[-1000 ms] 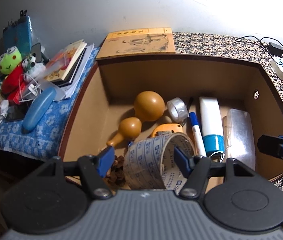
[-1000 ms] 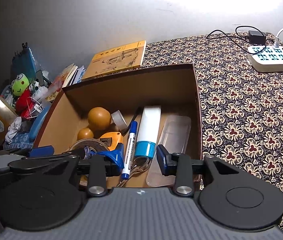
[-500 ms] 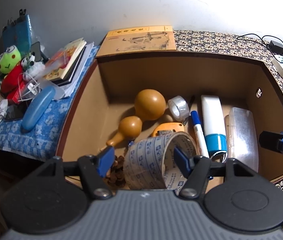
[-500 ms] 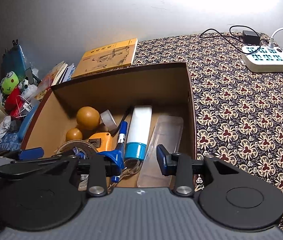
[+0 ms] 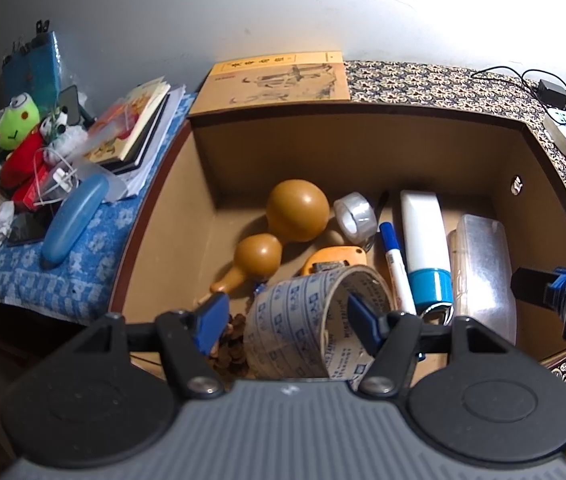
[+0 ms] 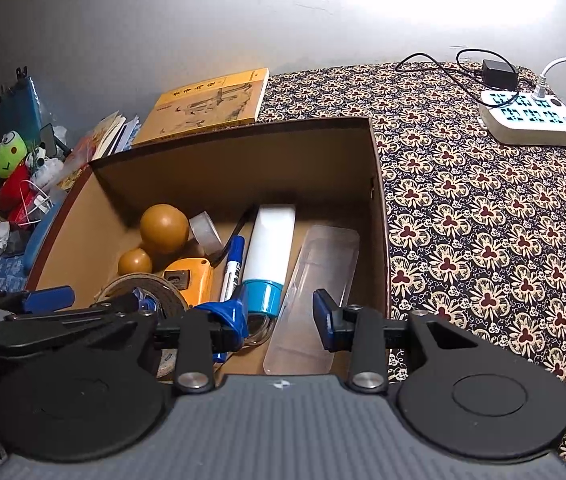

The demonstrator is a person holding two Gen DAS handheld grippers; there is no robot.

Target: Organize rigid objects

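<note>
The left gripper stands released around the tape roll, whose open core faces up-right; the right gripper hangs unclenched, empty, over the box

Tape roll inside cardboard box

Grey wall, bright glare top right, patterned tablecloth
</note>
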